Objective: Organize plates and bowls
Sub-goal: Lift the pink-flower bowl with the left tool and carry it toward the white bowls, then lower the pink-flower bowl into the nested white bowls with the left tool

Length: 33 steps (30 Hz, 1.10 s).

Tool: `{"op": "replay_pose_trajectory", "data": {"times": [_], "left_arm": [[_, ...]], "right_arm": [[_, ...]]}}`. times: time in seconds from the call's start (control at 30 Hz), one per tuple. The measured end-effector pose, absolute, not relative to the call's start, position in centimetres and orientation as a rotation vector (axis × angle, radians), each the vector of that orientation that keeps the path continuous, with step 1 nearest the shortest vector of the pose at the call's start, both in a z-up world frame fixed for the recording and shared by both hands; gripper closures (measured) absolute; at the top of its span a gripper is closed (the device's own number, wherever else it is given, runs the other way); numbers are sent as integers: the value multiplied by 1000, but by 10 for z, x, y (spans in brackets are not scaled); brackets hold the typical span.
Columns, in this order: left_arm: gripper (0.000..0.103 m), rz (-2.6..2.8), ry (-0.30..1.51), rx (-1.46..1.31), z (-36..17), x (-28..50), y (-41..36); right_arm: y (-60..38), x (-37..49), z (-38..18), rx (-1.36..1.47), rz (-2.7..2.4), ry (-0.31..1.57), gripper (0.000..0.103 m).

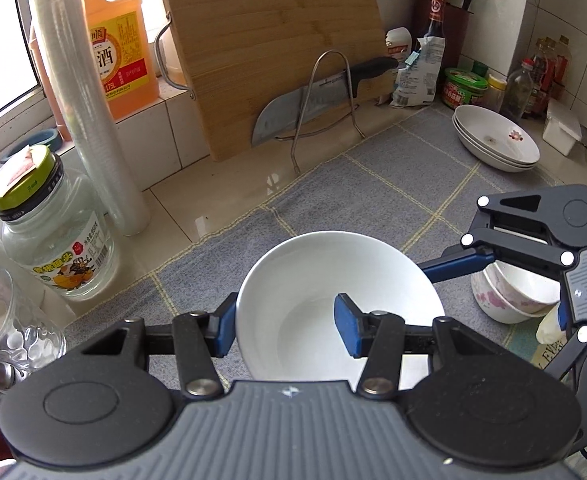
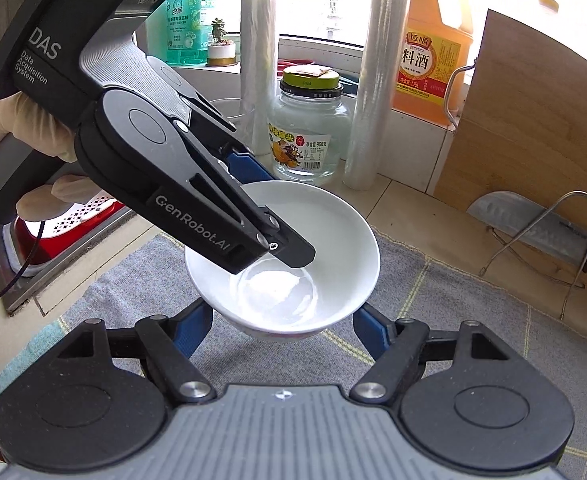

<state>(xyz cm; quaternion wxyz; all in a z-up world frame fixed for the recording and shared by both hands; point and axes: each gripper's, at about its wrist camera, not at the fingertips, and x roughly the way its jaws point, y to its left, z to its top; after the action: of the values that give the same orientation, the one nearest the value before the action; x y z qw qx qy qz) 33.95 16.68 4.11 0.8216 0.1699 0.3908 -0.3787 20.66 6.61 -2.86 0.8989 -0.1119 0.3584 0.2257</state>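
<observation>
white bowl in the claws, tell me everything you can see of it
The white bowl is plain glazed ceramic as it looks, round, deep, empty, glossy inside, with a faint pattern low on its outer wall. It sits slightly tilted, above the grey checked cloth. The left claw pinches its rim, one pad inside, one outside. The right claw clasps its lower wall from both sides.
</observation>
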Motion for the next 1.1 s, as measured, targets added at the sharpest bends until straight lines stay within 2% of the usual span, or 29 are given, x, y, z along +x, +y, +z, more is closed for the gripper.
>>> {"op": "replay_pose_trajectory", "data": {"times": [0.47,1.1], "left_arm": [[54,-892,790,395,58,290,104],[53,-1070,750,463,58,264,25]], "right_arm": [[6,149,-13,-215,397,728,22],[-60,97,-5,-156,205,725,22]]}}
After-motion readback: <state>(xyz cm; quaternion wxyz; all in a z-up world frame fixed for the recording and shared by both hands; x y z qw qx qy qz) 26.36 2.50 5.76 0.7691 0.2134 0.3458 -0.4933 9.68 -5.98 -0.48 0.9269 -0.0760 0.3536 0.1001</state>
